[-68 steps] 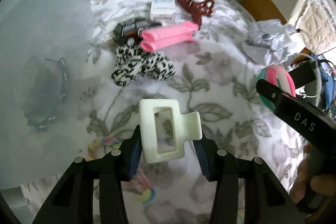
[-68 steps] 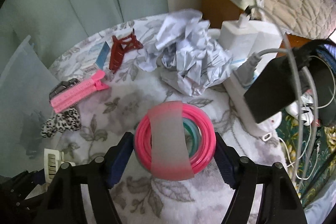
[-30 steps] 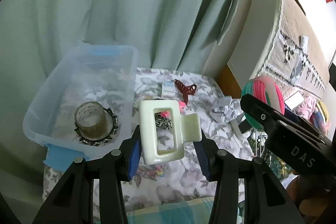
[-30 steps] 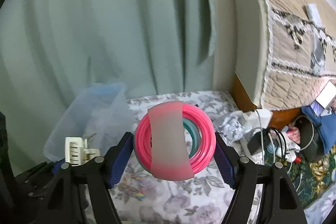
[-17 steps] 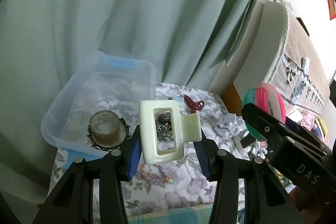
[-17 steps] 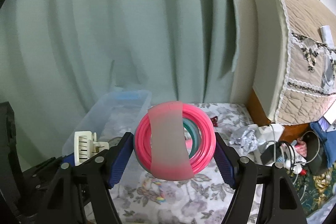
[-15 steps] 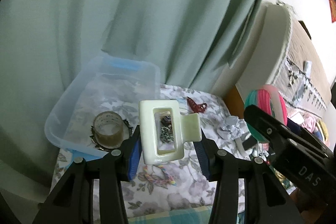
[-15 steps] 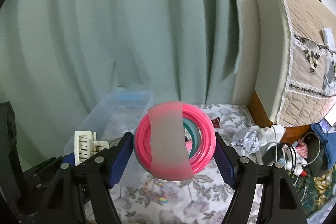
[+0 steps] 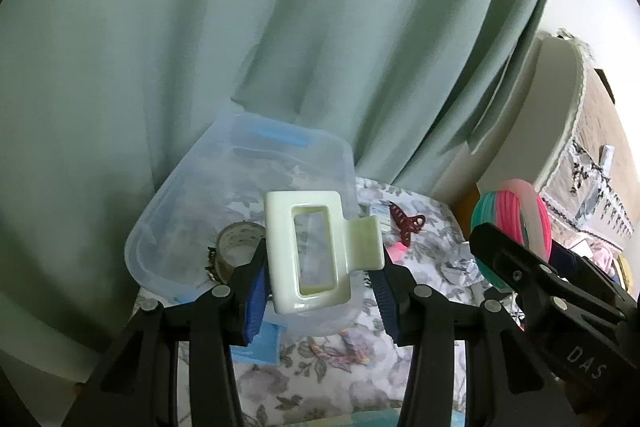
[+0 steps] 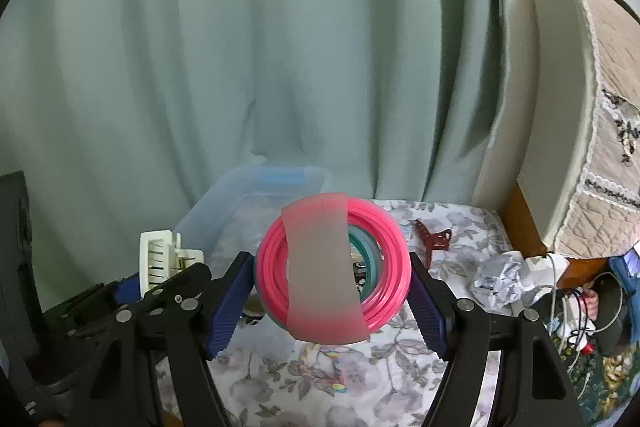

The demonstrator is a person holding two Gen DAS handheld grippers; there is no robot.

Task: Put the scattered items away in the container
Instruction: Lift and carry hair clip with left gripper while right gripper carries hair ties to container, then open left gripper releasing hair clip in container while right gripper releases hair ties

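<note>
My left gripper [image 9: 320, 279] clamps the cream hair claw [image 9: 316, 251], light, stiff and slick, across its flat sides above the clear container [image 9: 240, 195]; my right gripper [image 10: 332, 303] pinches the springy pink coil [image 10: 384, 267] by its rim. Only the left view shows the tape roll [image 9: 236, 243] inside.

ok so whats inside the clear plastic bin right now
A roll of tape sits in the clear bin on a dark beaded band. The cream hair clip held in the left tool covers the rest of the floor.
</note>
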